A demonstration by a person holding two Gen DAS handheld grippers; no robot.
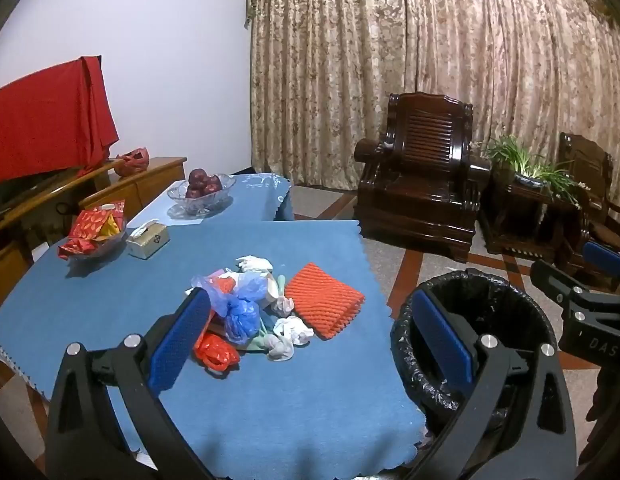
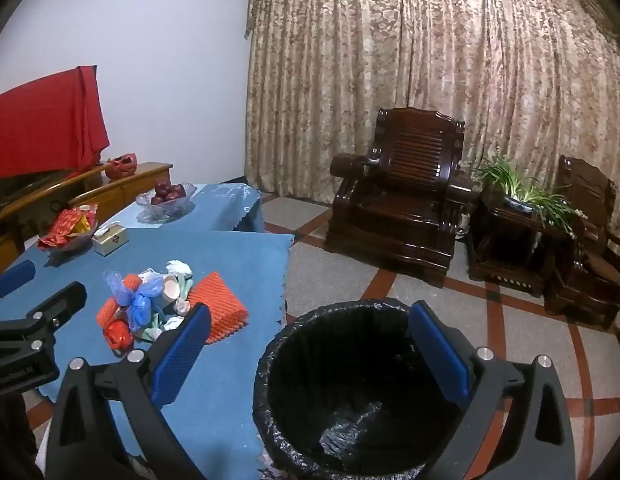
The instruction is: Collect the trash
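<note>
While both tools gape — trash pile (image 1: 254,308) on table (image 1: 110,280), bin (image 2: 341,380) beside.

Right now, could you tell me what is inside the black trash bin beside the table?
The trash bin holds only its black liner, crumpled at the bottom; no trash is visible inside. The right gripper's finger covers part of the far wall.

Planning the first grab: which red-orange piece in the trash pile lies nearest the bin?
The ribbed orange foam net sleeve, flat at the pile's bin-side edge; the crumpled red plastic bag lies farther from the black-lined bin.
</note>
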